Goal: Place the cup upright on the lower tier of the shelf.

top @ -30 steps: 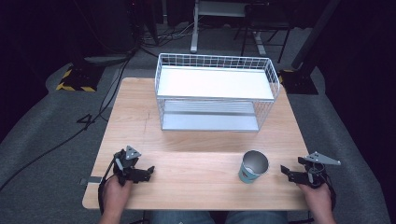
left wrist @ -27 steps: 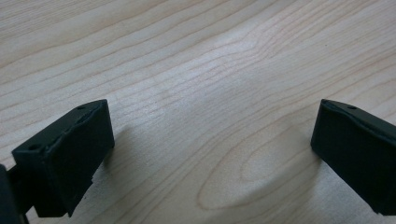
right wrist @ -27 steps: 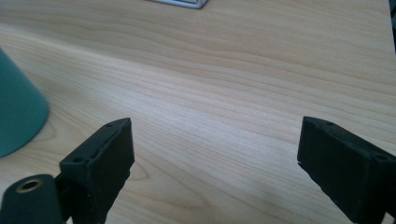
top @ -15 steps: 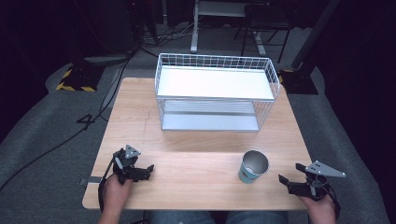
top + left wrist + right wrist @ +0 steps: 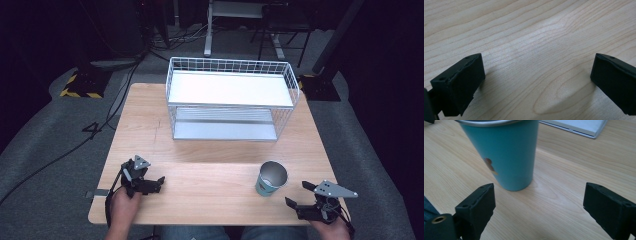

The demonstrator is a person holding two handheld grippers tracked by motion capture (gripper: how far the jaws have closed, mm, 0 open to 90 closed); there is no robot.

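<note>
I've drawn my right gripper [image 5: 299, 194] back toward the near table [image 5: 210, 165] edge, jaws spread wide and empty, leaving the teal cup [image 5: 272, 178] upright at its ten o'clock, ready for an approach, while my left gripper [image 5: 156, 183] rests open.

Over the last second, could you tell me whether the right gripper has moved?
Yes. The right gripper has pulled back toward the person, away from the cup, which stands upright on the table.

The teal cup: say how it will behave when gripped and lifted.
The teal cup looks rigid, with a metal rim, so it likely won't crush. Its smooth wall tapers toward the base, so jaws may slip upward. Standing upright on that narrow base, it could tip if nudged high.
</note>
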